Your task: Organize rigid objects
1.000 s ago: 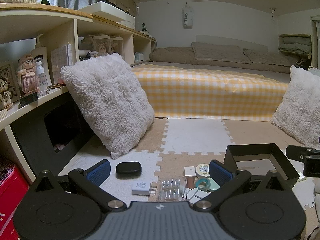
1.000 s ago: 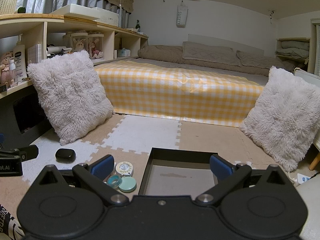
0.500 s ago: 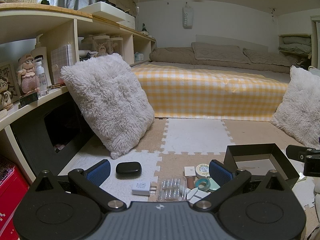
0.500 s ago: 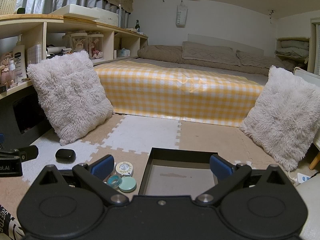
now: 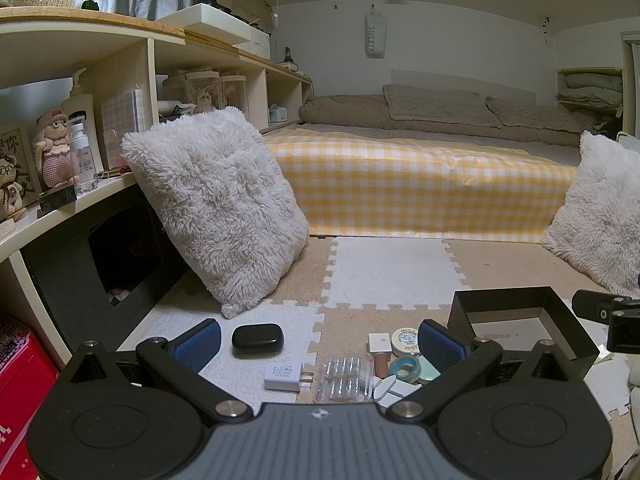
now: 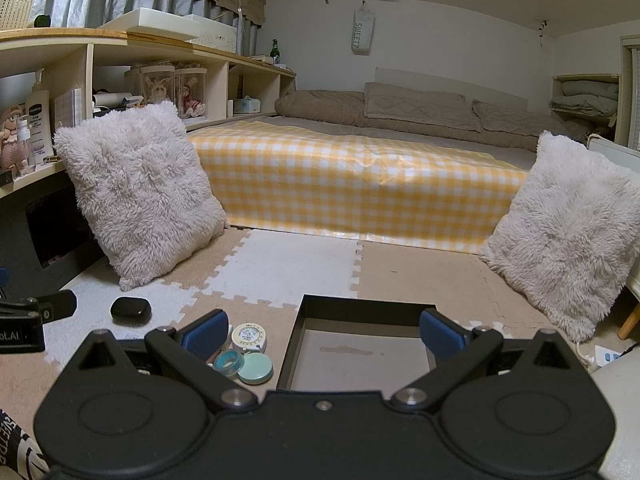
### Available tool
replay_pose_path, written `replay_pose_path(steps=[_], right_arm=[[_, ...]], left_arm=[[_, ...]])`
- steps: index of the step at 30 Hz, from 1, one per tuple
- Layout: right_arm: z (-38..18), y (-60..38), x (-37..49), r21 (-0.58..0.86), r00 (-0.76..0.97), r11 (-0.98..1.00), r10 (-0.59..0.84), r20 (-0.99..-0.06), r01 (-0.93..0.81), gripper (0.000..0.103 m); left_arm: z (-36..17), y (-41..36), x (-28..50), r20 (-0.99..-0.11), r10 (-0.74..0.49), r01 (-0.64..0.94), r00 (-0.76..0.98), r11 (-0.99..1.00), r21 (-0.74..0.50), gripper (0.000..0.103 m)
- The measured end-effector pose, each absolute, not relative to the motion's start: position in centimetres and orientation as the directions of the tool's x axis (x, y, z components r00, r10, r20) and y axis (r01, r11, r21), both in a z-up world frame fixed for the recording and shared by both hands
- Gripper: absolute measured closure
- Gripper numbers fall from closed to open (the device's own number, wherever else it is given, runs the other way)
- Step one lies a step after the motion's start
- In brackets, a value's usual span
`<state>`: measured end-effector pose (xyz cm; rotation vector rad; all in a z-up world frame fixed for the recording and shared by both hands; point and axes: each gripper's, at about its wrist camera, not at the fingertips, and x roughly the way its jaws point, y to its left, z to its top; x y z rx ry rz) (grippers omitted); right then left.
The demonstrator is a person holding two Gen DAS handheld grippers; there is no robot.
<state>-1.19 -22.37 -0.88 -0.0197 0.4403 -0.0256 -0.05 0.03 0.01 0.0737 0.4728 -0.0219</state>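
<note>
Small items lie on the foam floor mat: a black oval case (image 5: 257, 335), a white charger plug (image 5: 285, 376), a clear pill tray (image 5: 346, 372), a white round tin (image 5: 405, 337), a teal tape ring (image 5: 403, 369) and a small white cube (image 5: 379, 342). My left gripper (image 5: 318, 340) is open and empty, low over these items. An open black box (image 6: 356, 350) stands to their right. My right gripper (image 6: 322, 332) is open and empty above the box's near edge. The case (image 6: 130, 309), tin (image 6: 249, 336) and tape ring (image 6: 228, 362) also show in the right wrist view.
A fluffy white pillow (image 5: 216, 204) leans on the left shelf unit (image 5: 120, 80). Another pillow (image 6: 564, 232) stands at the right. A bed with a yellow checked cover (image 6: 356, 188) lies behind. A red box (image 5: 16, 364) sits at the far left.
</note>
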Motion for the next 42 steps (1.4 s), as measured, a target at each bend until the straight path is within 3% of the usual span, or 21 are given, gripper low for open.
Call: replay_pose_path(steps=[18, 27, 34, 42], right_arm=[[1.3, -24.4, 0.0, -0.021, 0.928, 0.999, -0.053, -0.368, 0.049, 0.000], [1.6, -28.8, 3.2, 0.059, 0.928, 0.987, -0.120, -0.354, 0.151, 0.000], [0.5, -34.4, 6.6, 0.183, 0.913, 0.961, -0.123, -0.389, 0.207, 0.000], [-3.0, -37.4, 10.4, 0.077, 0.854, 0.970, -0.165, -0.494, 0.232, 0.000]], left_arm=[[2.3, -0.7, 1.3, -0.417, 0.001, 0.033, 0.909, 0.997, 0.074, 0.000], [3.2, 0.5, 4.4, -0.396, -0.013, -0.001, 0.918, 0.999, -0.035, 0.000], [3.0, 0.7, 8.4, -0.435, -0.011, -0.016, 0.901, 0.998, -0.059, 0.000], [0.9, 0.2, 13.3, -0.551, -0.048, 0.044, 0.833, 0.999, -0.019, 0.000]])
